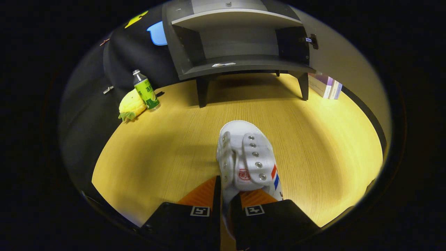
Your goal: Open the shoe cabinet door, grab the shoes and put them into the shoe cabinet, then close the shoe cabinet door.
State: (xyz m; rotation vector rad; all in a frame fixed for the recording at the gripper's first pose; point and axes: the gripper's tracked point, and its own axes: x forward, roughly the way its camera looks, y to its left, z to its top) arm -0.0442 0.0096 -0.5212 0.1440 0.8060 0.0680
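A white canvas shoe (245, 157) with metal eyelets and a red and blue stripe on its side points toward the cabinet. My gripper (225, 191) is shut on the shoe, both fingers pinching its side wall near the eyelets. The shoe hangs over the wooden floor (167, 139). Beyond it stands the dark grey shoe cabinet (240, 38) on short legs. Its door (292, 43) is swung open to the right, showing two bare shelves.
A green-labelled bottle (146, 90) and a yellow pineapple plush toy (131, 105) stand on the floor left of the cabinet. Several books (327, 87) lean against the wall right of the cabinet. Open floor lies between the shoe and the cabinet.
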